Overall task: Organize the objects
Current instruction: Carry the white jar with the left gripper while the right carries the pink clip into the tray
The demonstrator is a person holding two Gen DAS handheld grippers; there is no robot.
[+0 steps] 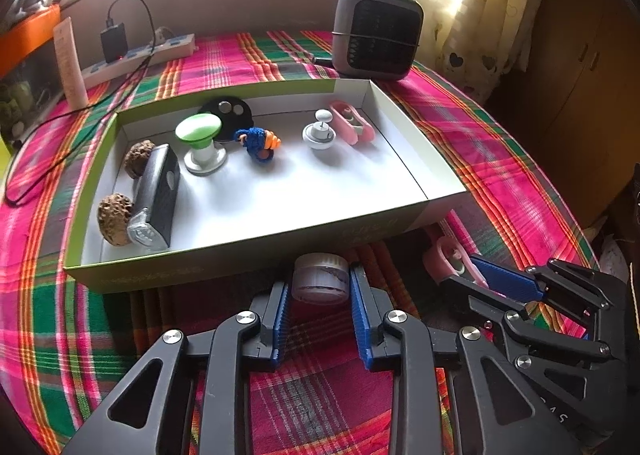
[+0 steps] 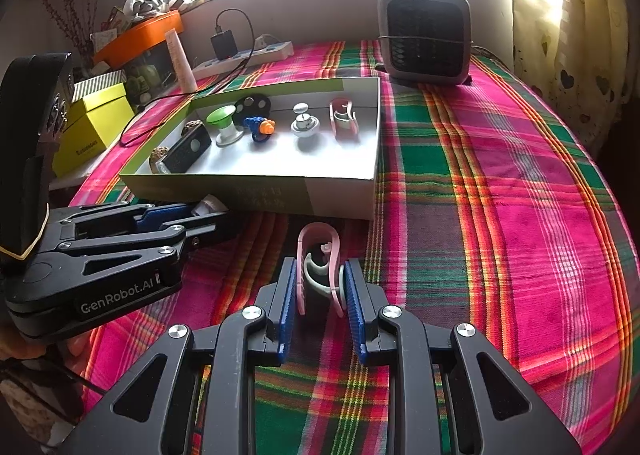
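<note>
My left gripper (image 1: 320, 285) is shut on a small round pale jar (image 1: 319, 275) that rests on the plaid cloth just in front of the box. To its right, my right gripper (image 2: 320, 269) is shut on a pink clip (image 2: 318, 233) lying on the cloth. The right gripper (image 1: 466, 275) and pink clip (image 1: 438, 259) also show in the left wrist view. The shallow green box (image 1: 256, 251) has a white floor. It holds two walnuts (image 1: 115, 217), a grey and black block (image 1: 158, 191), a green-topped knob (image 1: 199, 133), a black disc (image 1: 228, 111), a blue knitted piece (image 1: 256, 141), a white knob (image 1: 319, 131) and a second pink clip (image 1: 352, 123).
A grey fan heater (image 1: 378, 35) stands behind the box at the right. A power strip (image 1: 140, 59) with a black charger and cable lies at the back left, next to a white tube (image 1: 70, 63). A yellow box (image 2: 94, 123) sits off the table's left edge. Curtains (image 2: 560, 15) hang at the right.
</note>
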